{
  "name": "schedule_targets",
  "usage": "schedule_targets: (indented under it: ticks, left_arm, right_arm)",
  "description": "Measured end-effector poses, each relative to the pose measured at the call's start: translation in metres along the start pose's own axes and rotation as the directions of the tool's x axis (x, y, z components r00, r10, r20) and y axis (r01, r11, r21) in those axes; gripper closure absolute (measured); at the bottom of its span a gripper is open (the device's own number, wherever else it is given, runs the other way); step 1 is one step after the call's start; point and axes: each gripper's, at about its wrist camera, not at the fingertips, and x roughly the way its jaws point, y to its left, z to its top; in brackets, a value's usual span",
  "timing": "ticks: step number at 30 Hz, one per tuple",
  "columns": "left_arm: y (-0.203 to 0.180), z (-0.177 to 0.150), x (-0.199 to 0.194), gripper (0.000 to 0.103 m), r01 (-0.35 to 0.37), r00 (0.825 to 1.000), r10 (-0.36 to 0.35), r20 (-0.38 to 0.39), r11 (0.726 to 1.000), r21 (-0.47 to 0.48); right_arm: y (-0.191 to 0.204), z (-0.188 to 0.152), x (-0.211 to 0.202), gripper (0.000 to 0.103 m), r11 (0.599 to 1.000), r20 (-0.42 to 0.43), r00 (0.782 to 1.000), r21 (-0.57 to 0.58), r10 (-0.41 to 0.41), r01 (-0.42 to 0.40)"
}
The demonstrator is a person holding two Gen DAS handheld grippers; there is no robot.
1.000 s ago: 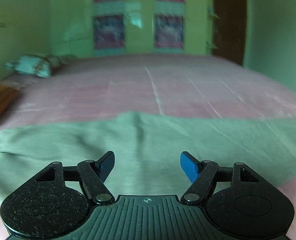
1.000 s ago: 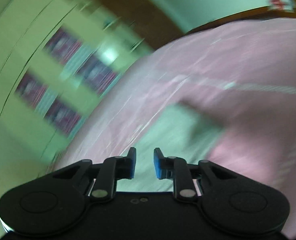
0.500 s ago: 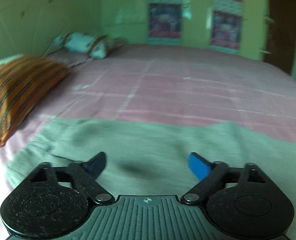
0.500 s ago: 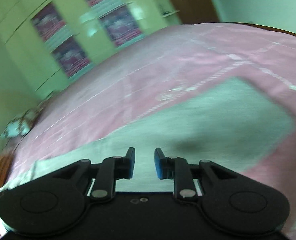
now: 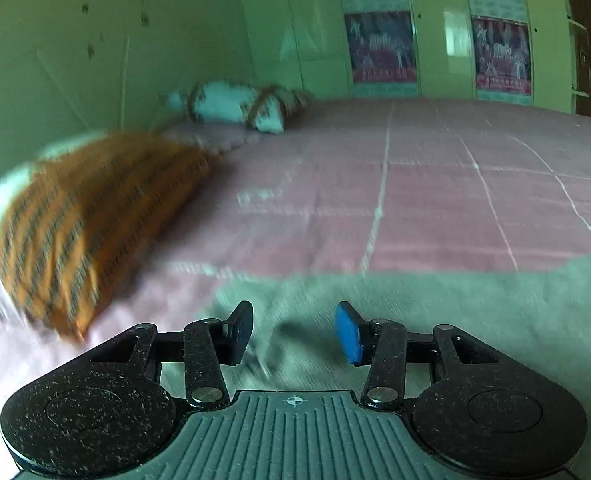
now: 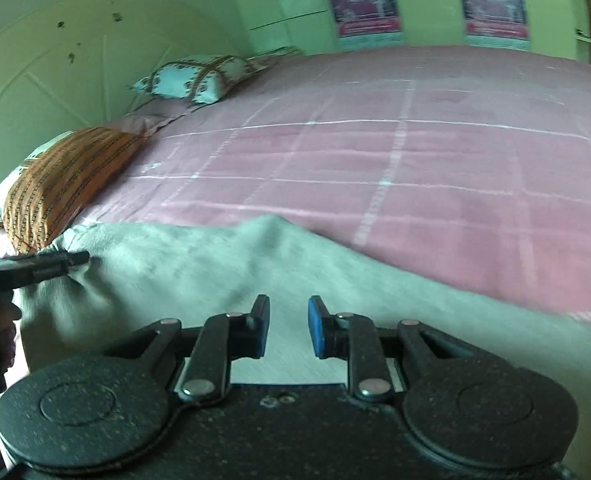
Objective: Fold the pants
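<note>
The grey-green pants (image 5: 455, 312) lie flat across the near side of the pink bed; they also show in the right wrist view (image 6: 199, 264). My left gripper (image 5: 293, 332) is open, low over the left end of the pants, with nothing between its jaws. It also shows in the right wrist view (image 6: 77, 258) at the pants' left edge. My right gripper (image 6: 289, 330) hangs over the middle of the pants, its jaws a small gap apart and empty.
An orange striped pillow (image 5: 91, 220) lies just left of the pants' end. A white patterned pillow (image 5: 231, 104) sits further back by the green headboard wall. The pink checked bedspread (image 6: 415, 152) stretches beyond the pants to a green wardrobe (image 5: 435, 28).
Both cameras swung left along the pants. My left gripper moved to the pants' left end near the orange pillow and its jaws narrowed somewhat. My right gripper moved from the right end toward the middle.
</note>
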Motion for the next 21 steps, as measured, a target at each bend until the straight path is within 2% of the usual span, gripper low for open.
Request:
schedule_targets:
  ticks: [2, 3, 4, 5, 6, 7, 10, 12, 13, 14, 15, 17, 19, 21]
  left_arm:
    - [0.007, 0.003, 0.029, 0.055, 0.014, 0.994, -0.015, -0.105, 1.0, -0.01]
    - [0.012, 0.002, 0.042, 0.045, 0.02, 0.992, -0.024, -0.121, 0.999, -0.032]
    - [0.016, 0.0, 0.049, 0.035, -0.011, 0.993, 0.007, -0.118, 0.999, -0.036]
    - [0.019, -0.001, 0.055, 0.03, -0.024, 0.992, 0.018, -0.126, 0.999, -0.044]
    - [0.027, -0.001, 0.061, 0.026, -0.013, 0.99, 0.0, -0.138, 0.995, -0.094]
    - [0.033, -0.002, 0.064, 0.026, 0.0, 0.99, -0.019, -0.143, 0.991, -0.135]
    - [0.034, 0.002, 0.057, 0.027, 0.012, 0.991, -0.029, -0.128, 0.99, -0.138]
    - [0.035, 0.005, 0.042, 0.028, 0.009, 0.997, -0.019, -0.077, 0.993, -0.12]
    - [0.035, 0.0, 0.035, 0.028, 0.01, 0.998, -0.016, -0.062, 0.995, -0.101]
    - [0.033, -0.003, 0.044, 0.028, 0.008, 0.996, -0.015, -0.093, 0.998, -0.07]
    - [0.036, -0.009, 0.054, 0.027, 0.021, 0.992, -0.03, -0.126, 0.997, -0.078]
    - [0.049, -0.016, 0.056, 0.022, 0.041, 0.99, -0.063, -0.124, 0.985, -0.168]
    - [0.054, -0.012, 0.044, 0.022, 0.038, 0.991, -0.063, -0.117, 0.978, -0.206]
    - [0.054, -0.012, 0.021, 0.022, 0.06, 0.996, -0.072, -0.051, 0.976, -0.207]
  right_arm:
    - [0.01, 0.01, 0.02, 0.089, 1.0, -0.012, 1.0, -0.024, 0.001, -0.002]
    - [0.018, 0.014, 0.04, 0.089, 0.999, -0.02, 1.0, -0.034, 0.0, -0.001]
    - [0.022, 0.019, 0.053, 0.089, 0.999, -0.037, 0.999, -0.04, -0.006, 0.004]
    - [0.028, 0.021, 0.071, 0.089, 0.999, -0.05, 0.999, -0.045, -0.018, 0.016]
    - [0.031, 0.023, 0.082, 0.089, 0.998, -0.06, 0.998, -0.055, -0.033, 0.029]
    - [0.033, 0.025, 0.093, 0.089, 0.996, -0.068, 0.996, -0.067, -0.057, 0.053]
    - [0.029, 0.033, 0.11, 0.081, 0.995, -0.058, 0.995, -0.059, -0.083, 0.079]
    - [0.03, 0.037, 0.103, 0.084, 0.995, -0.047, 0.995, -0.051, -0.087, 0.084]
    - [0.032, 0.038, 0.099, 0.085, 0.996, -0.014, 0.997, -0.048, -0.078, 0.078]
    - [0.033, 0.037, 0.095, 0.084, 0.996, 0.012, 0.998, -0.052, -0.066, 0.067]
    - [0.034, 0.035, 0.1, 0.084, 0.996, 0.003, 0.998, -0.058, -0.069, 0.07]
    - [0.029, 0.028, 0.116, 0.084, 0.995, -0.083, 0.992, -0.04, -0.091, 0.088]
    - [0.028, 0.03, 0.092, 0.083, 0.998, -0.028, 0.997, -0.01, -0.066, 0.066]
    - [0.026, 0.027, 0.056, 0.084, 0.999, 0.073, 0.996, -0.006, -0.041, 0.041]
